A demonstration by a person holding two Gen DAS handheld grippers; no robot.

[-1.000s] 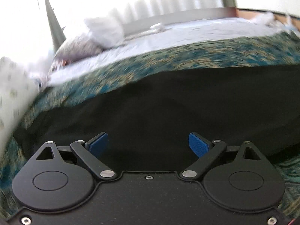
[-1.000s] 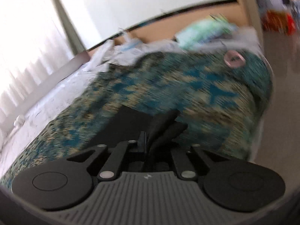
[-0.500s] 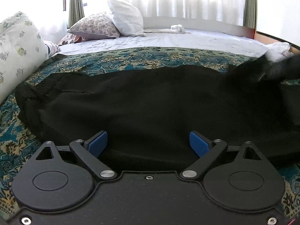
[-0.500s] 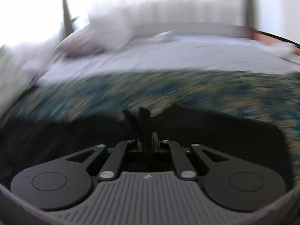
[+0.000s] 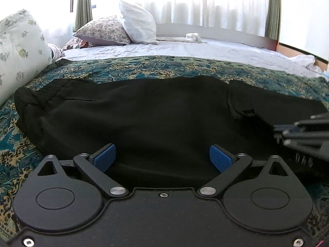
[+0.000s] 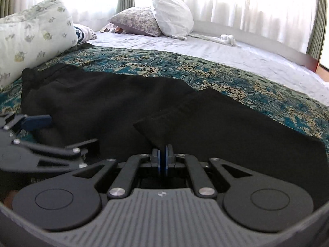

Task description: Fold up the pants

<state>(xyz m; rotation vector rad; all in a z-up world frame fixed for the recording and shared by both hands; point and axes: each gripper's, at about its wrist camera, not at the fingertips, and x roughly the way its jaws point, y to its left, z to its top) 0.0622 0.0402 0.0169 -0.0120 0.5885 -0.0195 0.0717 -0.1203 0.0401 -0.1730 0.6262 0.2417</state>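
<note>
We see the black pants (image 5: pixel 156 111) lying flat across a teal patterned bedspread (image 5: pixel 164 65), matte and soft, one leg end folded back over the rest. The left gripper (image 5: pixel 162 158) stands wide apart above the near hem. The right gripper (image 6: pixel 162 156) is pressed together; whether it pinches cloth we cannot tell.

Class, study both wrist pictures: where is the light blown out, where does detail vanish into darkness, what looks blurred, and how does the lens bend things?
Left wrist view: curtains blown out white; black pants lose fold detail; right gripper blurred at the edge. Right wrist view: same window glare; bed cover bows from fisheye distortion; left gripper is slightly soft.
</note>
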